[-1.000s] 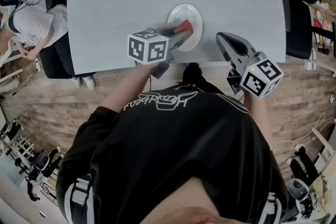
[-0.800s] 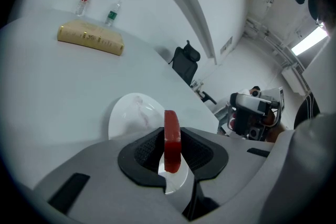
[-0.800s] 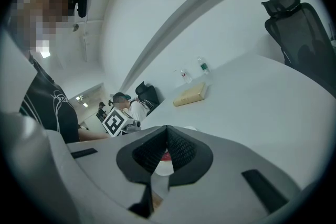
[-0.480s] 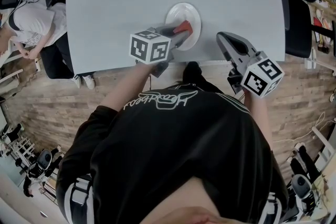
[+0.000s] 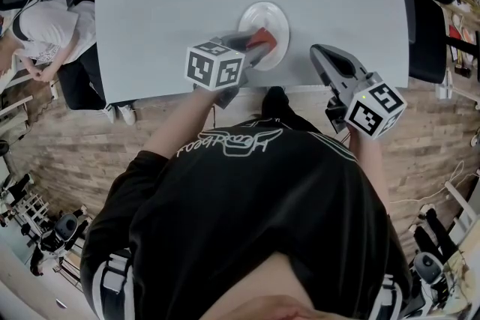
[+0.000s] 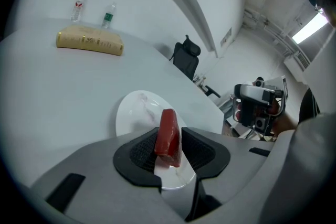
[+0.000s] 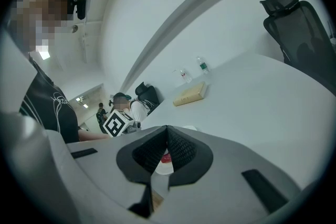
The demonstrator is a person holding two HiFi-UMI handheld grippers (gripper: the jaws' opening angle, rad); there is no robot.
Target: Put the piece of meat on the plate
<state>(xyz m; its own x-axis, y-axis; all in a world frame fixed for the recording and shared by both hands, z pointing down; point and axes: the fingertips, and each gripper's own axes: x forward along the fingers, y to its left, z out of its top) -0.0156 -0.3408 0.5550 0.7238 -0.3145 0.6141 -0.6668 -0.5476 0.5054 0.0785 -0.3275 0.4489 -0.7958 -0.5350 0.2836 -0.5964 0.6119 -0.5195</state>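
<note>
1. Our left gripper (image 6: 169,132) has just been opening its jaws. The piece of meat (image 6: 167,141) stands on edge between the loosened pads (closer to the left-hand one).
2. The meat seems to rest on the white plate (image 6: 134,110).
3. We judge the placing nearly done, with only backing away left.
4. Our right gripper (image 7: 167,131) hangs by the table edge, jaws together and empty.

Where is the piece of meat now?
Head view, centre: the piece of meat sits between the left gripper's fingers, which have just been opening, over the plate.
</note>
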